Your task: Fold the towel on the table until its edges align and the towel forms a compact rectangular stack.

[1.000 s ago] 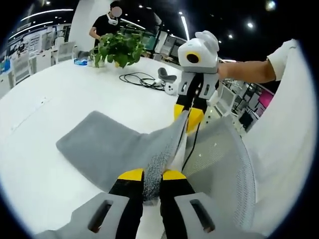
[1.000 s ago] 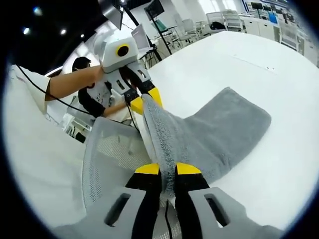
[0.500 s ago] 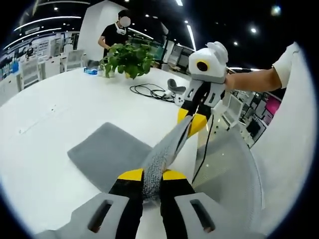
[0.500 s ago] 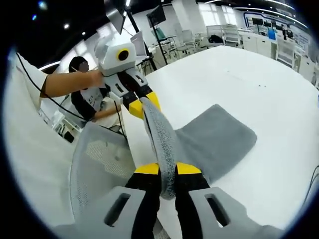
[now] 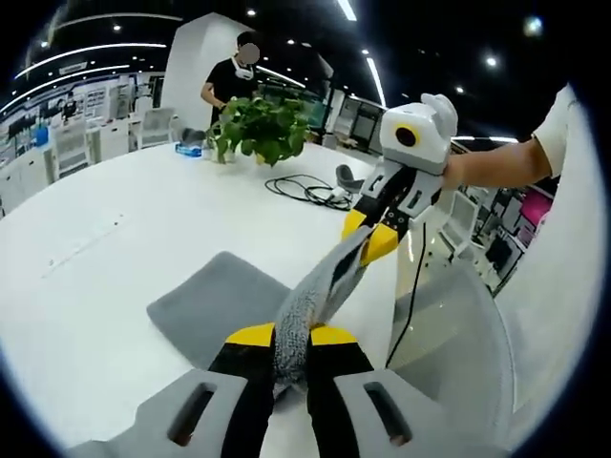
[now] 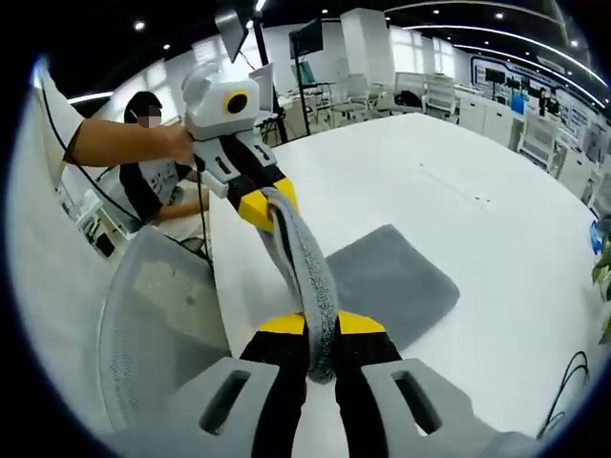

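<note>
A grey towel (image 5: 221,301) lies partly on the white table (image 5: 105,239), and its near edge is lifted off the surface. My left gripper (image 5: 290,336) is shut on one corner of that edge. In the left gripper view the right gripper (image 5: 370,232) holds the other corner, with the edge stretched taut between the two. In the right gripper view my right gripper (image 6: 321,324) is shut on the towel (image 6: 391,281), and the left gripper (image 6: 264,204) pinches the far end of the raised edge. The rest of the towel rests flat on the table (image 6: 458,181).
A potted plant (image 5: 256,116) and a black cable (image 5: 304,189) sit at the table's far side, with a person (image 5: 234,76) standing behind. A grey mesh chair (image 5: 449,353) stands next to the table edge. Another seated person (image 6: 143,181) is beyond the table.
Both grippers have carried the held edge higher and farther over the table. The part of the towel lying flat looks shorter than before.
</note>
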`<state>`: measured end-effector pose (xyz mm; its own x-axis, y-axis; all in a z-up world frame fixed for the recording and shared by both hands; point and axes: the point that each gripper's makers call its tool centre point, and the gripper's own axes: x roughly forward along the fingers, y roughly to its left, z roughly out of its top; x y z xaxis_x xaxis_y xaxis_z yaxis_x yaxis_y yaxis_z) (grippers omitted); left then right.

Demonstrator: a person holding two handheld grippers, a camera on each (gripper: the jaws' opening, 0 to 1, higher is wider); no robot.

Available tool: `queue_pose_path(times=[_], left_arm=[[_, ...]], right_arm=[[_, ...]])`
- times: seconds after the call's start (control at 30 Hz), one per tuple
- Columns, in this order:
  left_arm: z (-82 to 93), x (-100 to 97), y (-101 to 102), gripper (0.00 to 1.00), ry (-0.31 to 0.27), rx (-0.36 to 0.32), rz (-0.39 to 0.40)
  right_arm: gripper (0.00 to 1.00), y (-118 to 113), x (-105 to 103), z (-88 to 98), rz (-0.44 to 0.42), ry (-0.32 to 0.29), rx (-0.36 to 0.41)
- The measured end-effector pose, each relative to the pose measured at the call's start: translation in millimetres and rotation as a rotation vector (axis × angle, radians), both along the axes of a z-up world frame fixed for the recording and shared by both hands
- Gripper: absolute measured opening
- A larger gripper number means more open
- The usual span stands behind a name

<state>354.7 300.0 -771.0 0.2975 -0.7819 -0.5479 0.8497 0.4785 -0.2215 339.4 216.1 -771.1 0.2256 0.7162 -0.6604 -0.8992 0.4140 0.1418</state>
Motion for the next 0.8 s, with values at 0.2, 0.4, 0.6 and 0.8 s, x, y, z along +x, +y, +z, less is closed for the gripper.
queue_pose_path(times=[0.2, 0.4, 0.6, 0.8], left_arm=[[0.3, 5.5, 0.0, 0.11, -0.002, 0.0, 0.008], [0.3, 12.1, 1.0, 0.11, -0.011, 0.0, 0.024], [-1.3, 17.2, 1.5, 0.11, -0.023, 0.006, 0.028], [-3.3, 24.6, 1.5, 0.12, -0.036, 0.011, 0.038]], right_arm=[[0.07, 0.4, 5.9, 1.3, -0.012, -0.015, -0.001], [0.07, 1.9, 11.8, 3.5, -0.026, -0.023, 0.006], [0.07, 1.3, 16.3, 1.9, -0.03, -0.022, 0.005], [0.07, 1.5, 22.1, 1.0, -0.032, -0.045, -0.002]])
